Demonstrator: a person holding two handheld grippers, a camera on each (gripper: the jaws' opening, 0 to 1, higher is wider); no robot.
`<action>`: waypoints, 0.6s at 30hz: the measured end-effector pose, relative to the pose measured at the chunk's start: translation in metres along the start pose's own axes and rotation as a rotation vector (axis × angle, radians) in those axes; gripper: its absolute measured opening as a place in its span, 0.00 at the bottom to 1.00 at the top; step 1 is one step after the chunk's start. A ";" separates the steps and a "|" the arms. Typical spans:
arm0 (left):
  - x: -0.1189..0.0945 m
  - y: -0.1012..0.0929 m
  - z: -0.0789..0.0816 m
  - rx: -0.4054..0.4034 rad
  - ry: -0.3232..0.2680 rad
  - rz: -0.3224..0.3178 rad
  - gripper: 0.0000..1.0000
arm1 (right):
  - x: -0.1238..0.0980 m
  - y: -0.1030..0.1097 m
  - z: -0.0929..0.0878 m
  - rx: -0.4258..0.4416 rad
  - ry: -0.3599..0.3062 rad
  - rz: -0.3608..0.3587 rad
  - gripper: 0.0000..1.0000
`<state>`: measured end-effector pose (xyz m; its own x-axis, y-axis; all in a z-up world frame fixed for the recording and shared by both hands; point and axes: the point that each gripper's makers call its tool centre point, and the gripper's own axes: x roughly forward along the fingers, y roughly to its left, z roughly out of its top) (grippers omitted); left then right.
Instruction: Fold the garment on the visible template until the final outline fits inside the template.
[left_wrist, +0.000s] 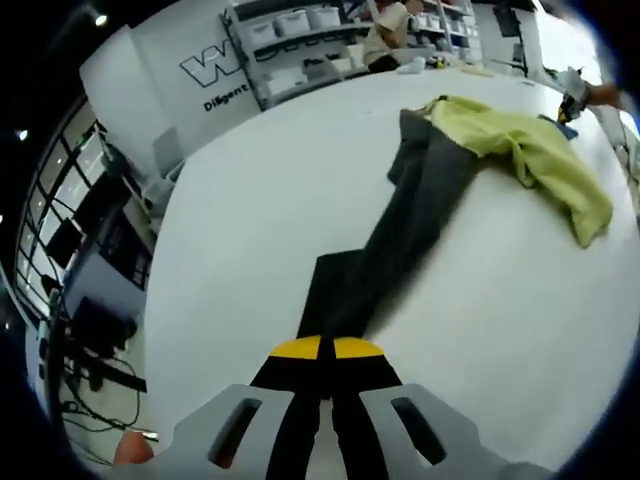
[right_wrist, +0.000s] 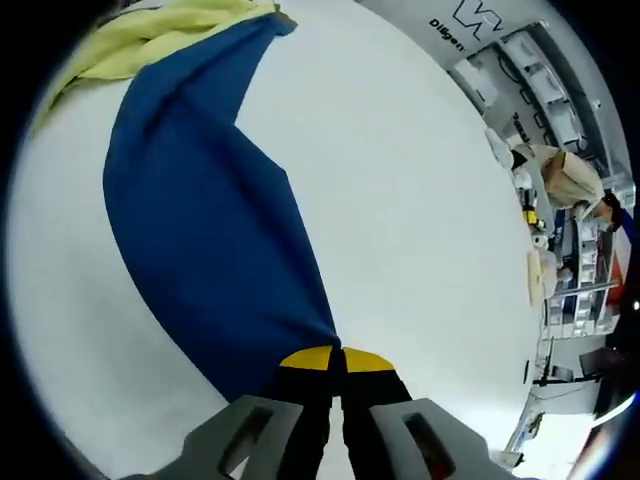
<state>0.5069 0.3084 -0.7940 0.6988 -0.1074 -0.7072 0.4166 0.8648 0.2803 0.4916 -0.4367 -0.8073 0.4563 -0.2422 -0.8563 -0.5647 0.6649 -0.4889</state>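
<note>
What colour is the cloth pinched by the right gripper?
Dark blue cloth, seen best in the right gripper view, with the right gripper shut on its corner.

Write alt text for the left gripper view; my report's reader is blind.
The left gripper is shut on a dark cloth stretched across a white table. A yellow-green garment lies crumpled at the cloth's far end.

1. A white table (left_wrist: 250, 240) is carrying everything, its bare top (right_wrist: 400, 220) spreading wide.
2. A dark grey garment (left_wrist: 420, 200) is lying stretched across it.
3. A yellow-green garment (left_wrist: 530, 150) is lying crumpled at the grey one's far end, overlapping it.
4. A blue cloth (right_wrist: 200, 220) is lying spread beside the yellow-green fabric (right_wrist: 140, 40).
</note>
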 end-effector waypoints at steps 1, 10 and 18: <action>0.001 0.003 0.000 -0.003 0.002 0.005 0.00 | 0.001 -0.004 0.000 0.000 0.004 -0.006 0.00; 0.006 0.027 0.001 -0.027 0.008 0.065 0.00 | 0.022 -0.042 -0.004 0.009 0.031 -0.049 0.00; 0.006 0.039 0.002 -0.030 0.026 0.103 0.00 | 0.028 -0.055 -0.004 -0.006 0.060 -0.082 0.00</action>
<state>0.5282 0.3403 -0.7860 0.7218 -0.0046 -0.6920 0.3253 0.8848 0.3335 0.5324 -0.4834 -0.8047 0.4591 -0.3378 -0.8216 -0.5313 0.6368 -0.5587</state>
